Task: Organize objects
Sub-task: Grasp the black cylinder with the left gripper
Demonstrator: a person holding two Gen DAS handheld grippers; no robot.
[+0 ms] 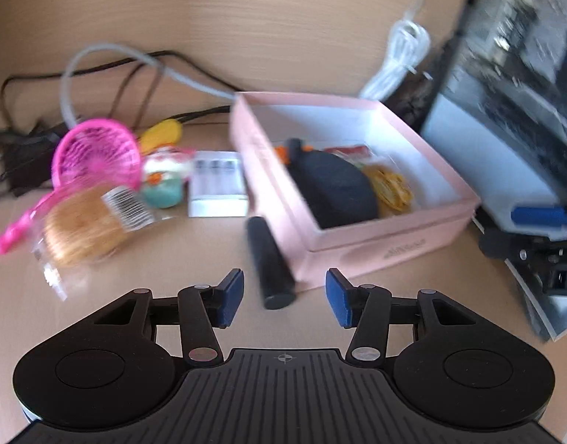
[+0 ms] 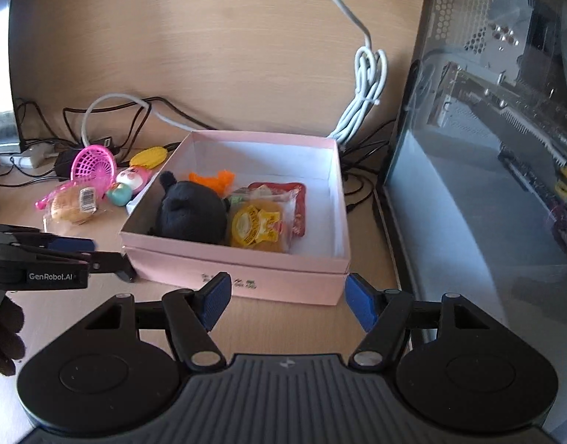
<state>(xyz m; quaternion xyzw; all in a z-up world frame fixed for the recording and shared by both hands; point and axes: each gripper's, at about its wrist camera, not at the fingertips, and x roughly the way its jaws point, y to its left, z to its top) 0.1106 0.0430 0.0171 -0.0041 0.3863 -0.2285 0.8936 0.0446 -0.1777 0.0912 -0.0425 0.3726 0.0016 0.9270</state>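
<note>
A light wooden desk (image 2: 216, 74) filled both views, and a glass-sided computer case (image 2: 505, 148) took up the right of the right wrist frame. At centre sat an open, square pink cardboard box (image 2: 239, 277); dark print on its front wall was too blurred to read. Inside lay a black plush toy (image 2: 194, 211), a clear packet with a yellow-labelled pastry (image 2: 257, 225) and an orange fuzzy piece (image 2: 213, 179).

The right gripper (image 2: 287, 301), at lower centre, stood with its blue pads well apart, empty, just before the box's front wall. The left gripper (image 1: 284, 298) was partly open and gripped nothing; a black cylinder (image 1: 270, 259) lay on the desk just ahead between its pads, touching neither, beside the box. In the right wrist view its side read "GenRobot.AI".

Left of the box lay a pink plastic basket (image 1: 98, 155), a bagged bun with a barcode label (image 1: 87, 229), a white battery case (image 1: 216, 185) and a yellow item (image 1: 161, 135).
</note>
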